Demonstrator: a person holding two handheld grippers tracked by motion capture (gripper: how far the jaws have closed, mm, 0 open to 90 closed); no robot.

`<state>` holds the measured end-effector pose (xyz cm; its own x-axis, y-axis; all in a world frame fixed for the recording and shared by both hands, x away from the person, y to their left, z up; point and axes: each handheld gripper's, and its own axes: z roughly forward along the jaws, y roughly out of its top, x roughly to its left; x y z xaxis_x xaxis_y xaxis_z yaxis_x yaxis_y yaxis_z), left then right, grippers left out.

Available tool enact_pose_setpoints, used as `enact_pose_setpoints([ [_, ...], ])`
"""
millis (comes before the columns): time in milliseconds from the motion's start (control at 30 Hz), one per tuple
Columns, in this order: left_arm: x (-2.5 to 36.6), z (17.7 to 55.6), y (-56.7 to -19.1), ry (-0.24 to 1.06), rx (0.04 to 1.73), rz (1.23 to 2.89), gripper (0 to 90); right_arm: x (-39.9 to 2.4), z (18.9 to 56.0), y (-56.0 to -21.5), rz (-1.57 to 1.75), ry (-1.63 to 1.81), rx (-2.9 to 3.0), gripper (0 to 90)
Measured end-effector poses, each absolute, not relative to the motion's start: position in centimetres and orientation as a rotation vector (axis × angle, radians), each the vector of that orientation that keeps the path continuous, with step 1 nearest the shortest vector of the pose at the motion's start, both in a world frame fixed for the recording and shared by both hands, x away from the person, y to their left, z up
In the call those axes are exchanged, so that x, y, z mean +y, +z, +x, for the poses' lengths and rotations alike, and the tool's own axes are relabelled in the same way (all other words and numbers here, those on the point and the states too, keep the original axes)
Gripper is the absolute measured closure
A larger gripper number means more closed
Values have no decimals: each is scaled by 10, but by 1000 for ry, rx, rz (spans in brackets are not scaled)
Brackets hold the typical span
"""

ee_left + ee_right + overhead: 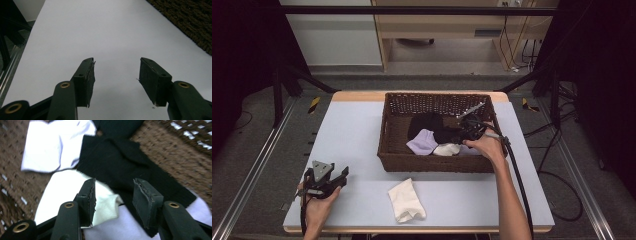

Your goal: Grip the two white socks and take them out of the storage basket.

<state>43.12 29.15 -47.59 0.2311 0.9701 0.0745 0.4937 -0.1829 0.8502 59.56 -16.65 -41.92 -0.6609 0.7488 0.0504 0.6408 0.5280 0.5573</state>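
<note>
A brown wicker basket (437,164) stands on the pale table (352,130). It holds a black sock (432,125), a lavender sock (422,142) and a cream sock (447,149). My right gripper (460,136) reaches into the basket from the right. In the right gripper view its jaws (113,192) stand apart just above the cream sock (67,187) and the black sock (117,160), where the two meet. Another white sock (406,201) lies flat on the table in front of the basket. At the front left my left gripper (343,175) is open with nothing in it, over bare table (100,30).
The basket's woven wall (170,152) rises close around the right gripper. More lavender cloth (120,225) lies under its jaws. The basket's corner (195,25) is to the right of the left gripper. Metal rails and black frame legs flank the table.
</note>
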Motion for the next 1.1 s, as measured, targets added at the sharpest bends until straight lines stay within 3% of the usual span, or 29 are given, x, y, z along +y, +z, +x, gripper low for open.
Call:
enact_pose_setpoints([
  [133, 291, 431, -476, 844, 1350, 1799, 451, -165, 597, -425, 1182, 740, 2603, 519],
  [233, 290, 432, -477, 841, 1352, 1799, 452, -164, 598, -427, 1190, 714, 2621, 573],
  [333, 290, 432, -477, 840, 1351, 1804, 453, -162, 598, -429, 1214, 683, 2630, 642],
  [400, 289, 432, -477, 841, 1350, 1803, 455, -161, 599, -432, 1224, 649, 2650, 756],
  [500, 290, 432, -478, 839, 1351, 1803, 456, -162, 599, -431, 1232, 652, 2646, 842],
  [1100, 291, 432, -478, 827, 1352, 1794, 457, -178, 588, -393, 1174, 1107, 2396, 877],
])
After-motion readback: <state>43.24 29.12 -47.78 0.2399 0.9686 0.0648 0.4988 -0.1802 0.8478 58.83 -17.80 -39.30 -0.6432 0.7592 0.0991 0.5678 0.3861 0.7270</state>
